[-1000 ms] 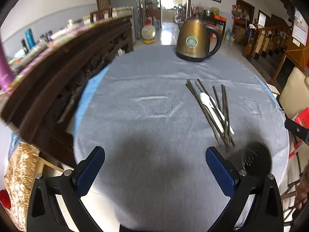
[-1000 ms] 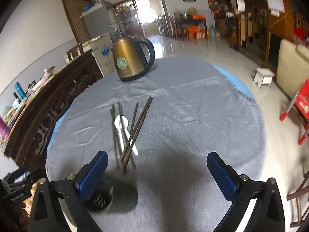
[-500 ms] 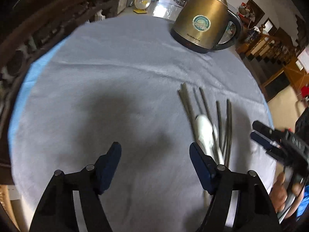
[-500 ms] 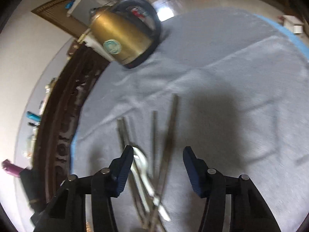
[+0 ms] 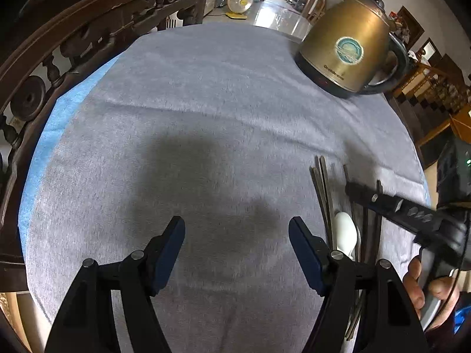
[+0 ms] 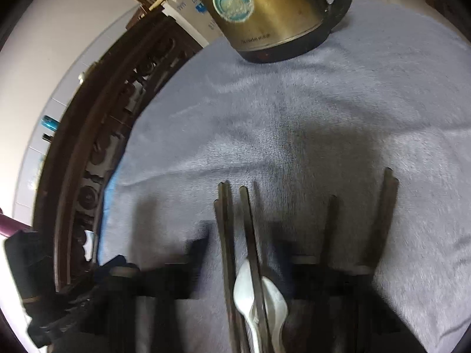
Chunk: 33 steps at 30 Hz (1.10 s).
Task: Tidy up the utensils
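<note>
Several dark chopsticks [image 5: 323, 188] and a white spoon [image 5: 346, 235] lie in a loose pile on the grey tablecloth [image 5: 206, 117]. My left gripper [image 5: 237, 253] is open and empty over bare cloth, just left of the pile. My right gripper [image 6: 250, 253] is low over the pile, blurred and dark, its fingers [image 6: 194, 256] on either side of the chopsticks [image 6: 226, 235] and the spoon [image 6: 250, 291]. It is open. In the left wrist view the right gripper [image 5: 382, 203] reaches in from the right above the pile.
A gold electric kettle [image 5: 347, 58] stands at the table's far right side; it also shows in the right wrist view [image 6: 265, 8]. A carved dark wooden chair back [image 5: 59, 53] runs along the table's left edge. The table's right edge lies close beyond the pile.
Both grippers have moved forward and down toward the table. The right gripper has come down over the pile of chopsticks and the spoon. The black holder seen earlier is out of view.
</note>
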Each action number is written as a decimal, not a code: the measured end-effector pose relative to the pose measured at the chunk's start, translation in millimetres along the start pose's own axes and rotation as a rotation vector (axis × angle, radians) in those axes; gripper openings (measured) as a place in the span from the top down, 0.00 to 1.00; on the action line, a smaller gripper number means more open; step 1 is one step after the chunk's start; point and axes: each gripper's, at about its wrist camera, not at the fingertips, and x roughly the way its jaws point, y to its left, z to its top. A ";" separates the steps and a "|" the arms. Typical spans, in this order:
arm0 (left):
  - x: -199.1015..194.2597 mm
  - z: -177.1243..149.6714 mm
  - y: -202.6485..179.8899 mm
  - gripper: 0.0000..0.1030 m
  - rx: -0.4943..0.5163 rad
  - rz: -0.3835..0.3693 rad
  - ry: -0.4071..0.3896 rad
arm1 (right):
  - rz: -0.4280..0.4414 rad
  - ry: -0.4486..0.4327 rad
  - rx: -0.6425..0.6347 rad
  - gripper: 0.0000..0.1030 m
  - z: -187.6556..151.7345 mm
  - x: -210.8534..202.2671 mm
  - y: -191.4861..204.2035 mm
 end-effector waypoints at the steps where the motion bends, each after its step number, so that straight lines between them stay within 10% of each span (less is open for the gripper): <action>1: 0.1 0.5 -2.0 0.31 0.006 0.001 -0.002 | -0.010 -0.007 -0.001 0.93 -0.4 -0.8 -2.2; 13: 58.2 38.8 -83.4 0.43 0.103 -0.030 0.070 | 0.024 -0.176 0.083 0.93 -29.3 -82.9 -54.7; 21: 78.5 51.3 -93.6 0.93 0.090 -0.031 0.099 | 0.076 -0.219 0.109 0.93 -56.7 -118.5 -71.7; 33: -1.5 16.9 -76.3 0.94 0.143 -0.125 -0.023 | 0.129 -0.323 0.065 0.93 -102.2 -164.4 -53.6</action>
